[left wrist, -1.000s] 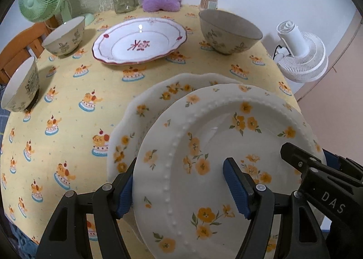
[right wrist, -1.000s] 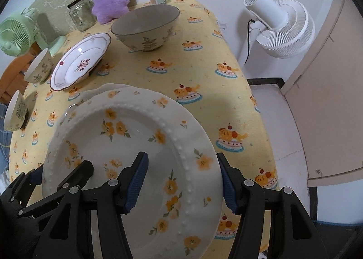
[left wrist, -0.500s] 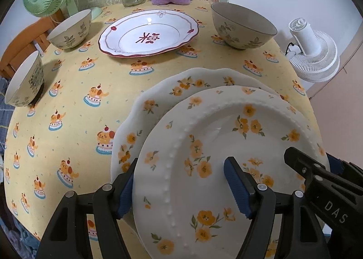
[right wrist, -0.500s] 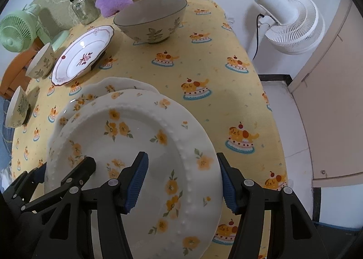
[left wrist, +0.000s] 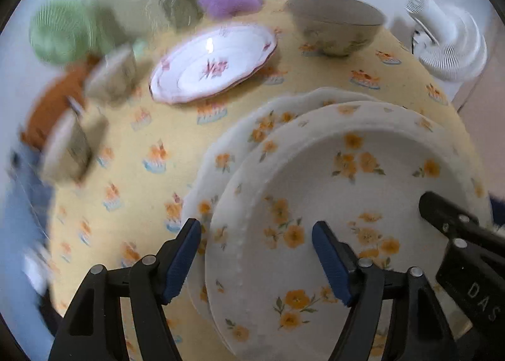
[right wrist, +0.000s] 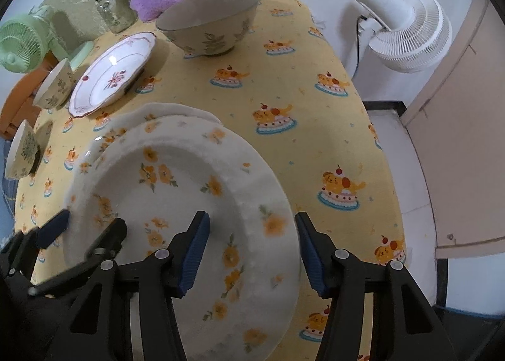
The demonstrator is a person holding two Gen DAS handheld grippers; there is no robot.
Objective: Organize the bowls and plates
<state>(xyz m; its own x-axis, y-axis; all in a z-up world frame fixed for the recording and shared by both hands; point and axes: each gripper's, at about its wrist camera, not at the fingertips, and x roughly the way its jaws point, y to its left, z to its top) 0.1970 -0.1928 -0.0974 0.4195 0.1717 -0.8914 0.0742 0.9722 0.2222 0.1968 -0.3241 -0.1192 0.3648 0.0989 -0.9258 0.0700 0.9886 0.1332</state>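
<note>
the white beaded-rim plate with orange flowers [right wrist: 176, 203] sits over a scalloped white floral plate [left wrist: 240, 140] on the yellow cake-print tablecloth [right wrist: 303, 99]. the left gripper [left wrist: 256, 258] and right gripper [right wrist: 252, 252] each straddle opposite rims, jaws spread; whether the blue pads [right wrist: 194, 253] touch it is unclear. the left view is blurred.
</note>
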